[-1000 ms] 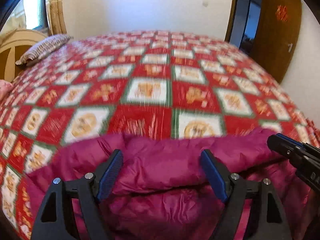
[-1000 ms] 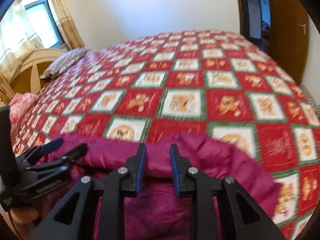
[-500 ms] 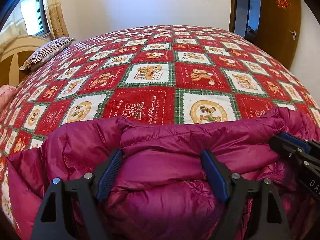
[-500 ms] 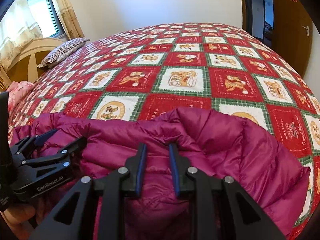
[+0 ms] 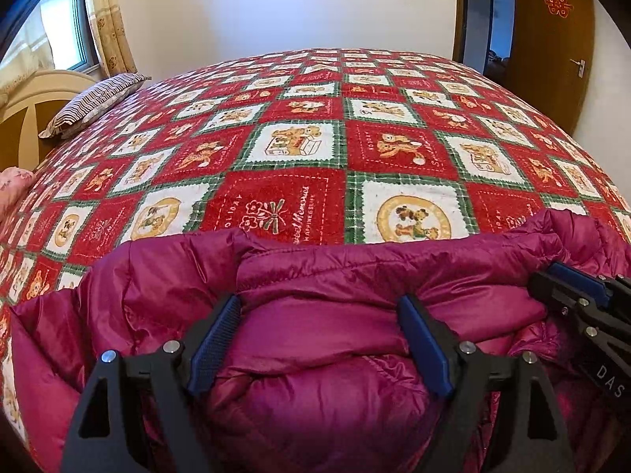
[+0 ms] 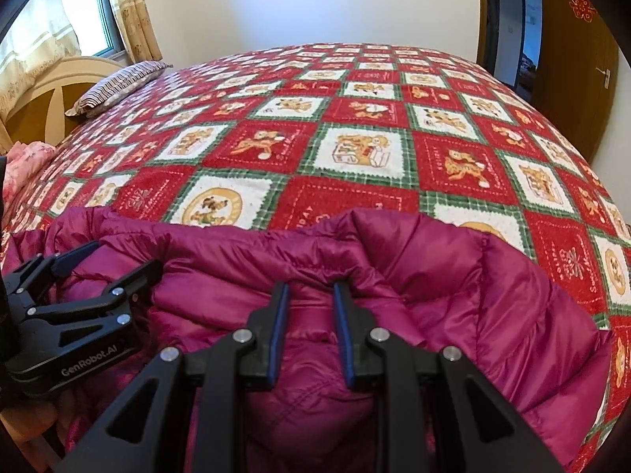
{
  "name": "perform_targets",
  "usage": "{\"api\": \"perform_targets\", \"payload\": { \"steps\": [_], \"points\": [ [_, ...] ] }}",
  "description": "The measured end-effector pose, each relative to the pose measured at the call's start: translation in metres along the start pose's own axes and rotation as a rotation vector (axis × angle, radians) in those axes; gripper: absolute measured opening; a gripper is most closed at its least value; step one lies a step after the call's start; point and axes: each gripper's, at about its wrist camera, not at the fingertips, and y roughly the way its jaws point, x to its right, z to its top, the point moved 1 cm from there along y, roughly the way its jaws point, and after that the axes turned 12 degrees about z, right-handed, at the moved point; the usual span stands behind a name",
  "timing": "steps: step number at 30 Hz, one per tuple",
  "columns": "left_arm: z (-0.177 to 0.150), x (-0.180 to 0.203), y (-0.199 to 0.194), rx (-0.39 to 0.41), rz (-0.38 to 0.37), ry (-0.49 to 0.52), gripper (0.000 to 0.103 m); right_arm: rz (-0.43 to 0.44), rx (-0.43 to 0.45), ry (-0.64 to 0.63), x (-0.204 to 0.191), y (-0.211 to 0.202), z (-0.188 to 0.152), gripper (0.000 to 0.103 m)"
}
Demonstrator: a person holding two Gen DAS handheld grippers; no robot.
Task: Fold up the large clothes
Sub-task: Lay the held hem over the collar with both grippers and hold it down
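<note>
A bulky magenta quilted down jacket (image 5: 323, 339) lies bunched at the near edge of a bed covered by a red, white and green checked blanket with bear prints (image 5: 299, 149). The black left gripper with blue pads (image 5: 319, 335) sits low over the jacket, its jaws spread wide, and a puffed fold of the shiny fabric bulges up between them; the pads touch the fabric at each side but do not pinch it. In the right wrist view this same gripper (image 6: 106, 264) shows at the left, jaws parted over the jacket's edge. The black right gripper with blue pads (image 6: 309, 327) has its jaws drawn narrow, with a ridge of the jacket (image 6: 414, 287) pressed between the pads, so it grips the fabric. In the left wrist view, the right gripper (image 5: 568, 287) enters from the right, resting on the jacket. A striped pillow (image 5: 94, 102) lies at the far left of the bed beside a cream wooden headboard (image 5: 43, 94). A brown wooden door (image 5: 552, 43) stands at the far right.
</note>
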Motion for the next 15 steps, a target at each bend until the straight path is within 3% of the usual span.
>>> {"api": "perform_targets", "payload": {
  "steps": [15],
  "points": [
    [-0.0003, 0.0002, 0.0012, 0.001, 0.009, 0.007, 0.084, -0.006, -0.003, -0.004, -0.0016, 0.0014, 0.0002, 0.025]
  ]
}}
